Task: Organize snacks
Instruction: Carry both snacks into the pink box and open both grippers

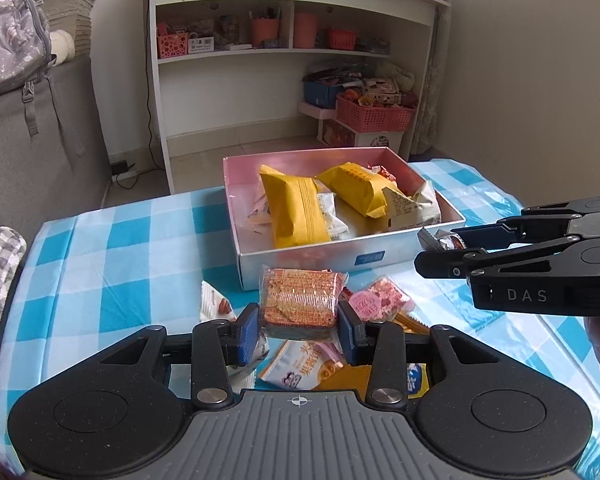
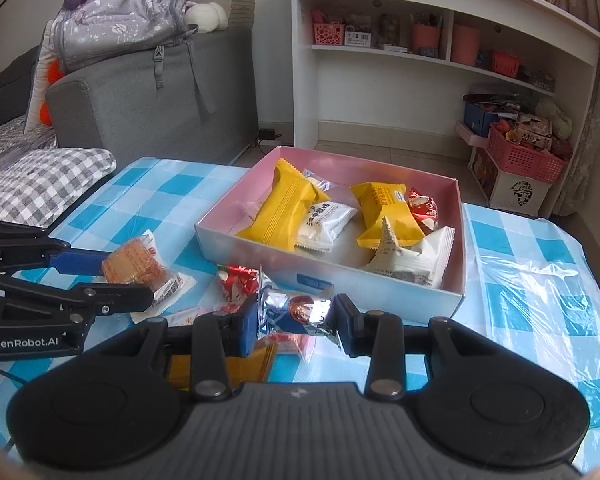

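The orange biscuit packet (image 1: 299, 305) sits clamped between the blue pads of the left hand-held gripper (image 1: 299, 330), lifted clear of the loose snacks below. It looks light, with a crinkly clear wrapper over a stiff but brittle stack of biscuits, so a gentle squeeze across its short sides, as now, suits it; harder pressure would likely crack the contents. The right hand-held gripper (image 2: 296, 322) is closed on a small foil-wrapped sweet (image 2: 300, 312), light, slippery and easily crushed, best pinched across its middle, not by the twisted ends. The pink-lined snack box (image 1: 432, 240) stands just beyond both, toward the far edge of the bench (image 1: 132, 248), already holding yellow packets (image 1: 294, 212) and white ones. More snacks lie loose on the blue checked cloth near the box's front wall.
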`<state>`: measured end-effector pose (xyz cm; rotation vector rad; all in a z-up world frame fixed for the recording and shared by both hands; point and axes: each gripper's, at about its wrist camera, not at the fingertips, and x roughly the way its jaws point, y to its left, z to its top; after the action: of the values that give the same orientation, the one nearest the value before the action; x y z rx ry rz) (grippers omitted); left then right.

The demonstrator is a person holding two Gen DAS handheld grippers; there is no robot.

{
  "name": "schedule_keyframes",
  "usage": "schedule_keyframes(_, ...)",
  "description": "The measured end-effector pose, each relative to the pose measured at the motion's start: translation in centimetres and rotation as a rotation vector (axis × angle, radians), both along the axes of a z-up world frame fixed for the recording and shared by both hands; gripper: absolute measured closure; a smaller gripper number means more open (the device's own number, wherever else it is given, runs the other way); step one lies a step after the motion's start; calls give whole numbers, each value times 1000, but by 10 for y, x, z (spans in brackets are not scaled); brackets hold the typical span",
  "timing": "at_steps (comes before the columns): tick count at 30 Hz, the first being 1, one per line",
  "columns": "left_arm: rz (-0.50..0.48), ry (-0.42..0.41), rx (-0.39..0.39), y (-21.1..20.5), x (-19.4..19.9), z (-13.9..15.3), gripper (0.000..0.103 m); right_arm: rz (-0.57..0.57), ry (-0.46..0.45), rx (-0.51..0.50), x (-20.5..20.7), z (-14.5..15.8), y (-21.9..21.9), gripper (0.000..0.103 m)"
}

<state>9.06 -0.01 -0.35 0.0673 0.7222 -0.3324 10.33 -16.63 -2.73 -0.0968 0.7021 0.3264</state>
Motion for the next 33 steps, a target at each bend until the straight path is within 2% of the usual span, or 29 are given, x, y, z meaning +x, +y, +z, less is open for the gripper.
schedule_keyframes(4, 35, 9, -12, -3, 20, -3, 65, -23, 3, 19, 16, 0, 0, 67)
schedule_keyframes(10, 68, 10, 11, -5, 51, -7, 65, -39, 3, 49, 40, 1, 1, 67)
schedule_keyframes(23, 50, 37, 76, -27, 106, -24, 65, -89, 53, 133, 78, -18, -8, 67)
schedule_keyframes(33, 65, 52, 51, -29, 128, -35, 65, -134, 78, 135, 86, -29, -15, 67)
